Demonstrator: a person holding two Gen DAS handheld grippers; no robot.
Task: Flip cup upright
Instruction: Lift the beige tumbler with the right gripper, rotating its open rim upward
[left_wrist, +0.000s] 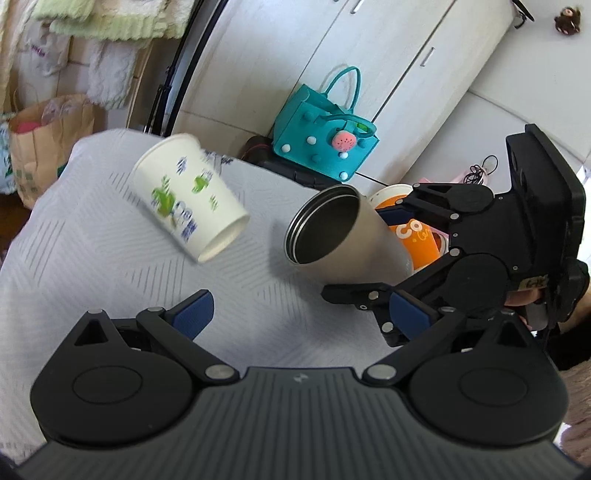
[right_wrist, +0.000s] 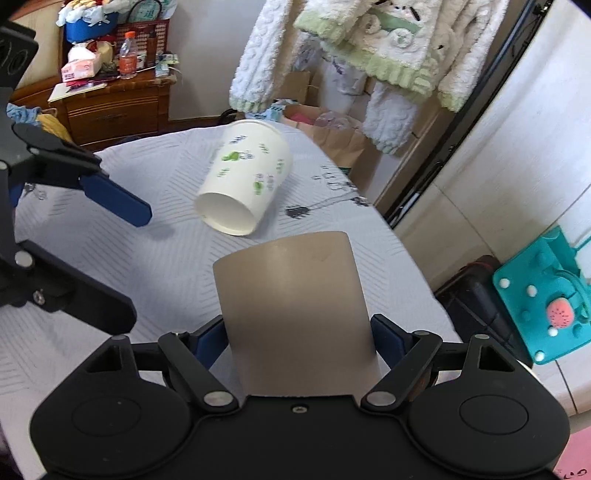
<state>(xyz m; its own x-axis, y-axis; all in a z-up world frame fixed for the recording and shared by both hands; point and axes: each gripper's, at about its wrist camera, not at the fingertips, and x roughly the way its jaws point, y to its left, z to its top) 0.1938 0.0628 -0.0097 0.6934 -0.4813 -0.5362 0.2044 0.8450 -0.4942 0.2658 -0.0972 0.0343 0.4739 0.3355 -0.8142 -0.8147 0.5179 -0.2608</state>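
Observation:
A white paper cup with green and blue print lies on its side on the pale quilted table; it also shows in the right wrist view, its mouth facing the camera. My right gripper is shut on a beige metal tumbler, held tilted above the table, its open mouth facing the left wrist camera. My left gripper is open and empty, in front of both cups, touching neither. An orange cup sits behind the tumbler.
A teal handbag stands on a dark case beyond the table's far edge, by white cabinet doors. A brown paper bag is at the left. Fleece clothes hang behind the table. A cluttered wooden dresser is at the back left.

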